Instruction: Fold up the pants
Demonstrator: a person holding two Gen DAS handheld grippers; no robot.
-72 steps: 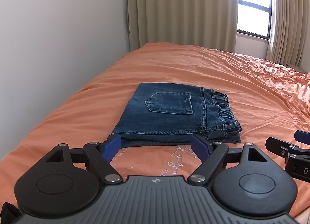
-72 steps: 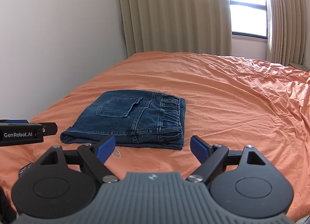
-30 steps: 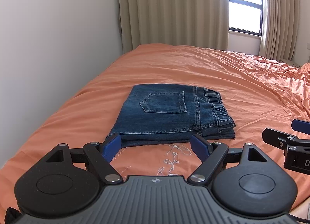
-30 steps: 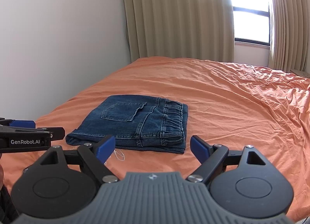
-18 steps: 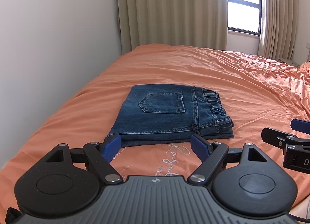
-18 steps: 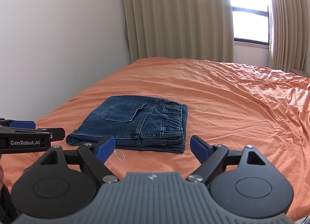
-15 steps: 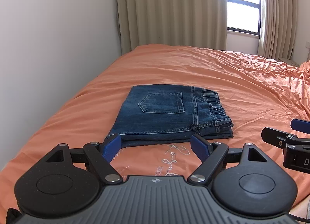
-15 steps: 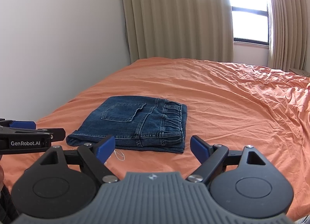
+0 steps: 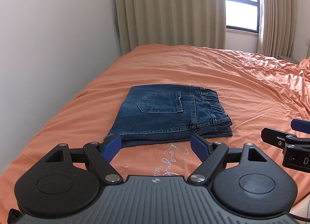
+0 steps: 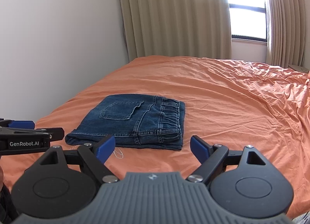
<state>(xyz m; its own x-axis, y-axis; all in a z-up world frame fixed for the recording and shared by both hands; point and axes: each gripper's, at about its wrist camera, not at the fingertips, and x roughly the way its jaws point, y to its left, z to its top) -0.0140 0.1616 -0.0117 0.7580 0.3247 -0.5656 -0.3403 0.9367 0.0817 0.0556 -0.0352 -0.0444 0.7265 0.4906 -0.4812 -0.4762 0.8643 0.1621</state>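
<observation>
Dark blue jeans (image 9: 168, 113) lie folded into a compact rectangle on the orange bed, back pocket up, waistband at the right; the right wrist view shows the same jeans (image 10: 133, 121). My left gripper (image 9: 156, 145) hovers open just short of their near edge, nothing between its blue pads. My right gripper (image 10: 153, 147) is open too, held back from the jeans' near right corner and empty. Each gripper appears at the edge of the other's view.
The orange bedspread (image 9: 222, 72) is smooth near the jeans and wrinkled at the right. White embroidery (image 9: 172, 156) marks the cover by the near edge. A white wall (image 9: 48, 49) borders the bed's left side; beige curtains (image 10: 174, 16) and a bright window (image 10: 248, 20) stand behind.
Both grippers have drawn back and risen slightly, so the jeans sit a little farther off. The jeans have not moved, and both grippers have stayed open.
</observation>
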